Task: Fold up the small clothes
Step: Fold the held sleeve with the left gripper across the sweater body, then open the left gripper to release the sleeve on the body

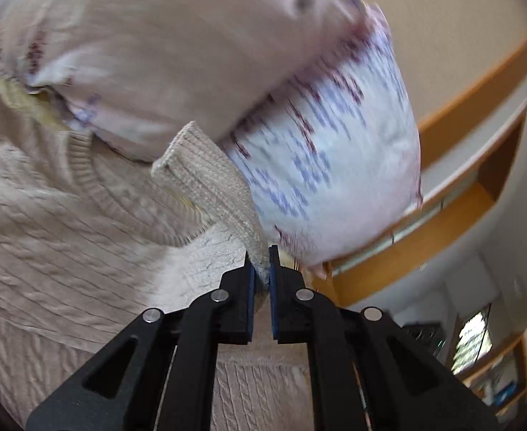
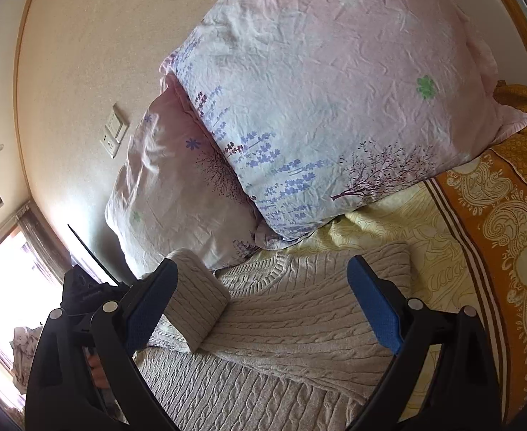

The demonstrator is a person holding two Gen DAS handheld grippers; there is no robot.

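A beige cable-knit sweater lies on the bed, partly folded, and fills the lower left of the left wrist view. My left gripper is shut on the sweater's ribbed sleeve cuff, which stands up from the jaws. That cuff also shows in the right wrist view, with the left gripper dark behind it. My right gripper is open and empty, held just above the sweater's body near its neckline.
Two pale floral pillows lean against the wall at the head of the bed, just beyond the sweater. A yellow and orange patterned bedspread lies to the right. A window is at the left.
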